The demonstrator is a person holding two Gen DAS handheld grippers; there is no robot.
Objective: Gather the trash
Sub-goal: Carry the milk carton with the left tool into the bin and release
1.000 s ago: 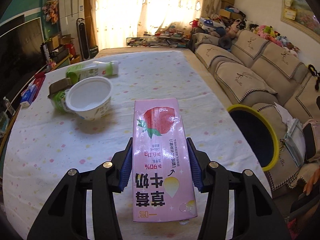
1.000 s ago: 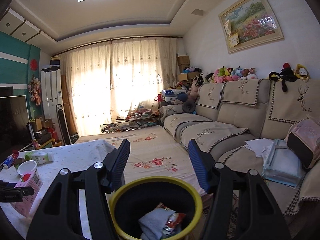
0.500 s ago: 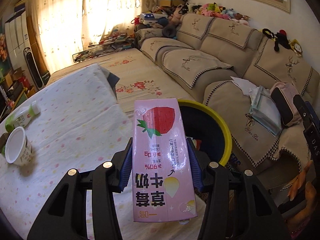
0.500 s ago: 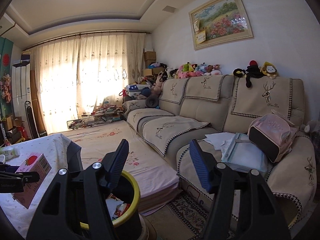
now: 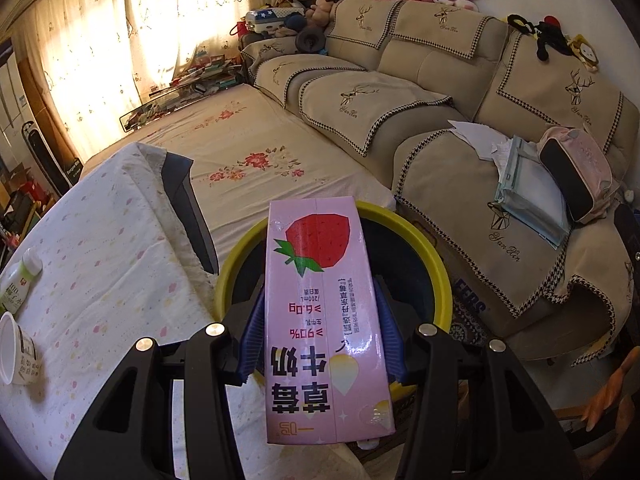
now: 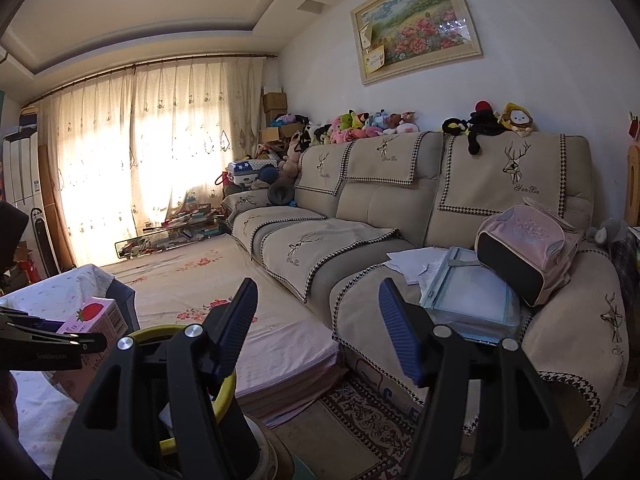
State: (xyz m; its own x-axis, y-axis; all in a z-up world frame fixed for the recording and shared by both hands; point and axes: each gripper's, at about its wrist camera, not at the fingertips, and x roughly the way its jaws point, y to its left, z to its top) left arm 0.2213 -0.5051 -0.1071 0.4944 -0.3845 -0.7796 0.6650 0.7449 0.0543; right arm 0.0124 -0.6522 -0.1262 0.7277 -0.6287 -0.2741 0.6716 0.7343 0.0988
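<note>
Pink strawberry milk carton [image 5: 324,320], printed "草莓牛奶", "≥90%" and "200mL", sat clamped in the left gripper [image 5: 320,336] jaws above the yellow-rimmed bin [image 5: 436,264]; right gripper [image 6: 316,328] jaws stood apart, empty, beside that bin.

bin [image 5: 442,284]: your milk carton [image 5: 324,320] covers its middle, contents unseen | white cup [image 5: 16,350], left of the bin: cut by the frame edge, label too small to read | green bottle [image 5: 18,280], beyond the cup: partly cut off, print unreadable
</note>
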